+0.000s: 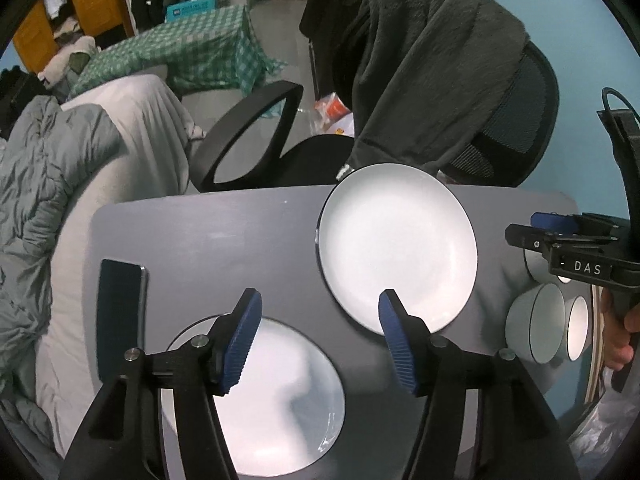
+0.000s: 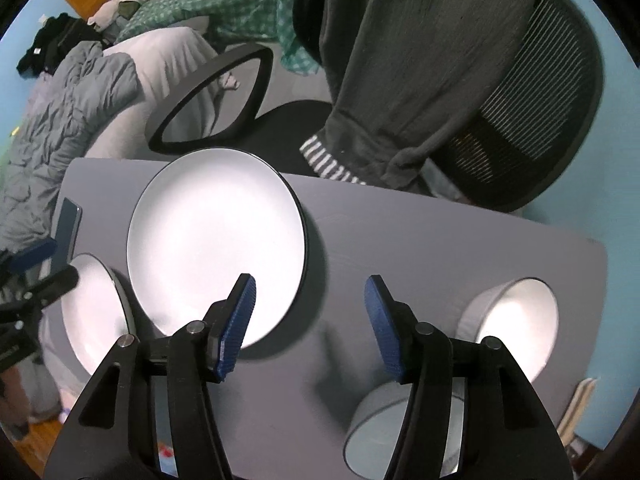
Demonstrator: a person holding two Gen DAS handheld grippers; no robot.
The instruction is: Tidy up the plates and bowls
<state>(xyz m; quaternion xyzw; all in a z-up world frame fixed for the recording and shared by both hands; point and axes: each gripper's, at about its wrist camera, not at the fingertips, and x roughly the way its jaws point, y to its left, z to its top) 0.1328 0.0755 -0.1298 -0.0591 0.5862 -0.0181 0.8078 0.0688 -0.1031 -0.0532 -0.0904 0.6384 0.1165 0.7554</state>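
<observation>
Two white plates lie on the grey table (image 1: 224, 240). The nearer plate (image 1: 280, 396) is right under my left gripper (image 1: 320, 300), which stands open above it with nothing between its blue pads. The farther plate (image 1: 396, 248) sits by the table's back edge and shows in the right wrist view as the large plate (image 2: 216, 240). My right gripper (image 2: 310, 284) hangs open over bare table between that plate and two white bowls (image 2: 516, 328) (image 2: 384, 432). The bowls (image 1: 536, 328) stand at the table's right end.
A dark phone (image 1: 120, 316) lies at the table's left end. Behind the table stands a black office chair (image 1: 256, 136) with a dark grey garment (image 1: 432, 72) over its back. A bed with a grey duvet (image 1: 48, 184) is on the left.
</observation>
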